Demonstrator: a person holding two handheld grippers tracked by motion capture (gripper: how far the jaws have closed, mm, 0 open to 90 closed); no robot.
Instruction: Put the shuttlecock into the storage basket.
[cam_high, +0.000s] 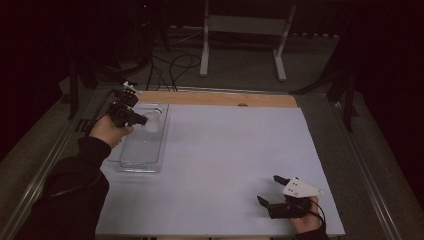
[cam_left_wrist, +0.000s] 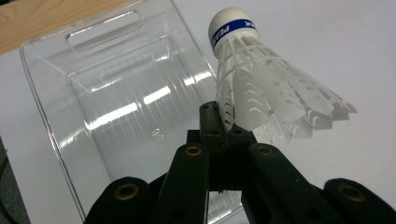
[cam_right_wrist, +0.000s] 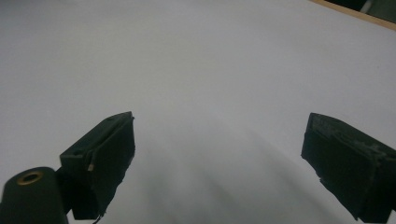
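Note:
A white plastic shuttlecock (cam_left_wrist: 261, 88) with a blue band under its cork tip is pinched by the edge of its skirt in my left gripper (cam_left_wrist: 223, 122), which is shut on it. It hangs over the clear plastic bin (cam_left_wrist: 93, 93), cork pointing away from the camera. In the high view the left gripper (cam_high: 142, 120) holds the shuttlecock (cam_high: 152, 123) above the far end of the bin (cam_high: 135, 165) at the table's left. My right gripper (cam_high: 272, 190) rests low near the front right of the white sheet, jaws wide open with nothing between them (cam_right_wrist: 219, 158).
A white sheet (cam_high: 225, 150) covers the table, with a wooden strip (cam_high: 220, 98) along its far edge. Beyond the table stand a white frame (cam_high: 245, 35) and dark cables (cam_high: 175, 65) on the floor. The bin holds nothing.

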